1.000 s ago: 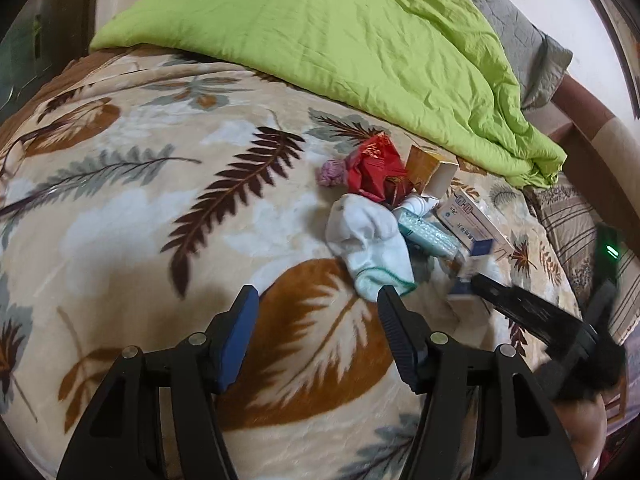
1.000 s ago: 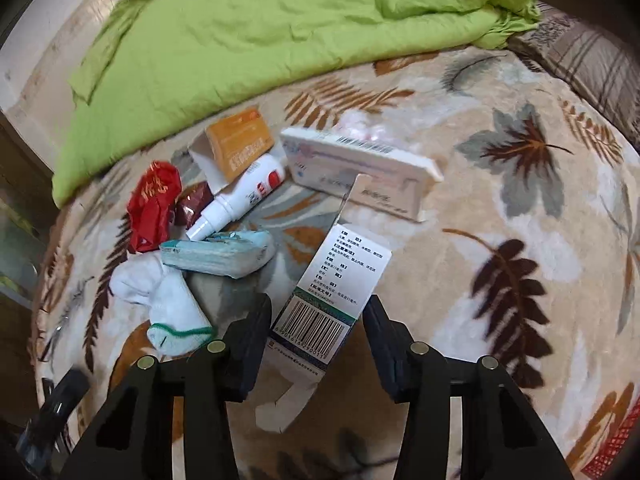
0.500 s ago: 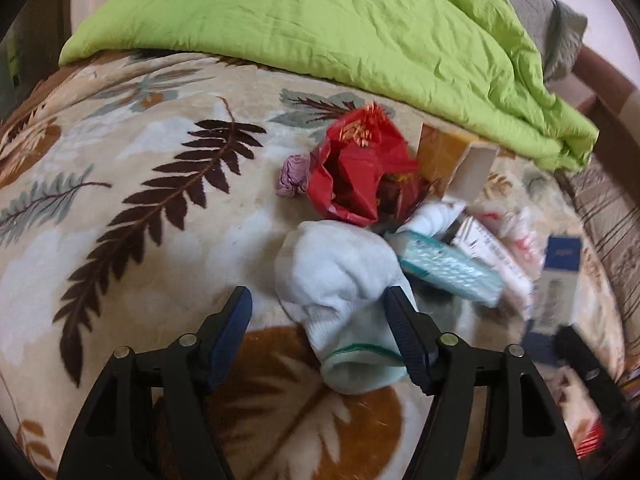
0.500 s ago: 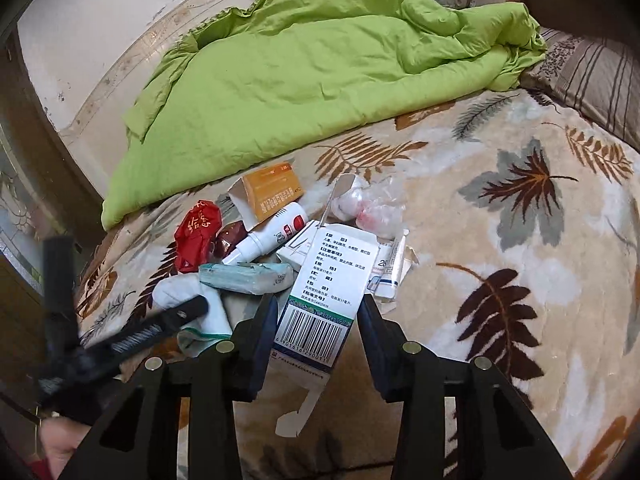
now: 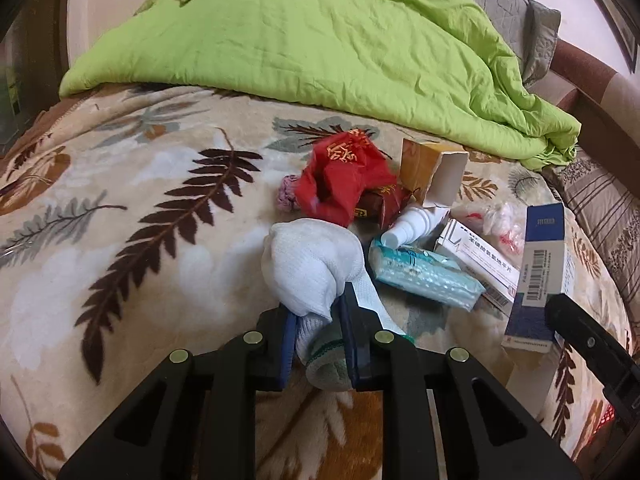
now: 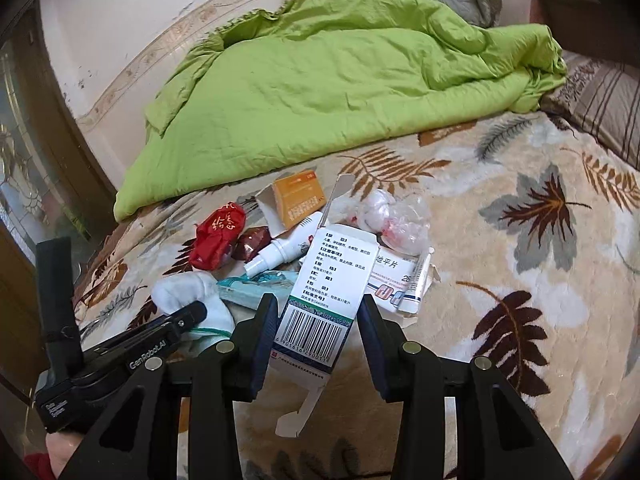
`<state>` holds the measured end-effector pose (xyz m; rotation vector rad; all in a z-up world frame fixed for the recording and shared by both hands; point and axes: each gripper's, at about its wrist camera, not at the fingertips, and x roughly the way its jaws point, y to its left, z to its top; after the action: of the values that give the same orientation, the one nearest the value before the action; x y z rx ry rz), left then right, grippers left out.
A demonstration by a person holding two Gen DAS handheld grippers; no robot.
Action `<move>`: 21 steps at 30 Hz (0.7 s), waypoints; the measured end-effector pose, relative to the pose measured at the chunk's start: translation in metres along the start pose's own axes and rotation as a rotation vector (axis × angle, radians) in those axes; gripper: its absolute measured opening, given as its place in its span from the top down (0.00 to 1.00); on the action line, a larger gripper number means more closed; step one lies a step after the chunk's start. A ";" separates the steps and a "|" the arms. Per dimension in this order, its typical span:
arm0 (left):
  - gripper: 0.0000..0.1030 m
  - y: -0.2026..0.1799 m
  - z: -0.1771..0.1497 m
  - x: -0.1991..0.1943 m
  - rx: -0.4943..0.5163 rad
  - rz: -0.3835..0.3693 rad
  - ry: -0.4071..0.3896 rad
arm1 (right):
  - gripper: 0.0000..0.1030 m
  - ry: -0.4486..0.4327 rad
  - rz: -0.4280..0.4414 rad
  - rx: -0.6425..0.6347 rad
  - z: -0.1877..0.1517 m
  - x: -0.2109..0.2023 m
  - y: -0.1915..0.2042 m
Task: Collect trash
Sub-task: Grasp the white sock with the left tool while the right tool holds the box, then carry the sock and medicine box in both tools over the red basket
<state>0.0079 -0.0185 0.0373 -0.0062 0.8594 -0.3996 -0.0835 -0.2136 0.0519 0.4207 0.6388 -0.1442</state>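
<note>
My left gripper (image 5: 318,330) sits low over the bed, its jaws clamped on the cuff end of a white sock (image 5: 310,268) whose bunched toe bulges up ahead of the blue pads. My right gripper (image 6: 318,328) is level beside it, jaws closed against the sides of a white medicine box (image 6: 326,300) with a barcode facing me and its bottom flap hanging open; from the left camera the same box shows a blue face. The rest of the trash lies in a tight heap on the leaf-patterned blanket (image 5: 120,208), just ahead of both tools: a crumpled red wrapper (image 5: 344,176), an orange carton (image 5: 424,168) with its flap up, a white spray bottle (image 5: 412,226), a teal tissue pack (image 5: 420,278) touching the sock, a long white pill box (image 5: 480,262) and a knotted clear bag (image 6: 384,212). A rumpled green quilt (image 6: 340,100) covers the far side of the bed.
</note>
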 end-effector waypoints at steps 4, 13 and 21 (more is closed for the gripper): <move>0.81 -0.003 -0.009 -0.021 0.012 0.003 -0.028 | 0.57 -0.003 0.000 -0.035 -0.005 -0.008 0.006; 0.81 -0.020 -0.055 -0.077 0.092 0.003 -0.061 | 0.57 -0.013 0.016 -0.112 -0.027 -0.045 0.015; 0.81 -0.033 -0.088 -0.103 0.140 0.012 -0.072 | 0.57 -0.013 0.024 -0.129 -0.051 -0.080 0.005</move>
<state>-0.1281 0.0003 0.0612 0.1132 0.7592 -0.4449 -0.1736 -0.1877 0.0650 0.3023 0.6259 -0.0818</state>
